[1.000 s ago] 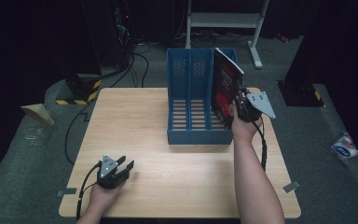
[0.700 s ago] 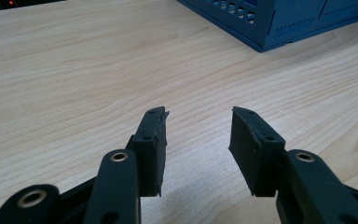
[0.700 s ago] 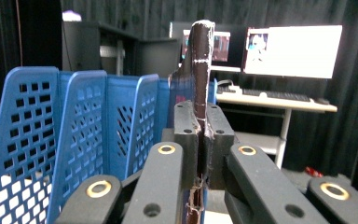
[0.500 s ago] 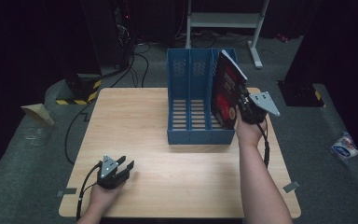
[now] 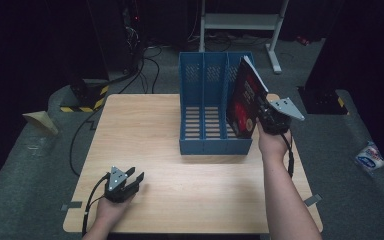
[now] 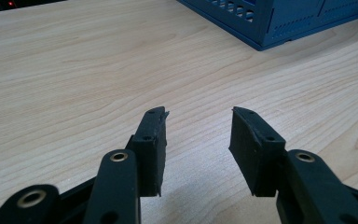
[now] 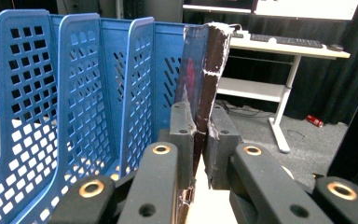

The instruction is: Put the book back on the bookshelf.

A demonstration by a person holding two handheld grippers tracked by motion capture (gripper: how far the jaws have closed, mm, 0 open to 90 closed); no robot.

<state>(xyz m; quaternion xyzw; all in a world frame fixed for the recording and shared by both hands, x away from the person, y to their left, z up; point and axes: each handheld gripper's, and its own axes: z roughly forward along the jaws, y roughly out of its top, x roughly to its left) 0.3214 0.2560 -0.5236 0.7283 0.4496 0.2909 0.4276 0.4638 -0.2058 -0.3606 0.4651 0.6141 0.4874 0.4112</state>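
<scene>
Jaws of the right gripper (image 7: 200, 135) are pinching the worn spine edge of a red and black book (image 5: 245, 100), though they have just been easing slightly apart with the book between them. Seen in the high view, the book is tilting at about three o'clock on the table (image 5: 145, 145), leaning at the rightmost slot of the blue file rack (image 5: 205, 110). At about seven o'clock the left gripper (image 6: 198, 135) is resting low over bare wood, its jaws standing spread with nothing between them.
</scene>
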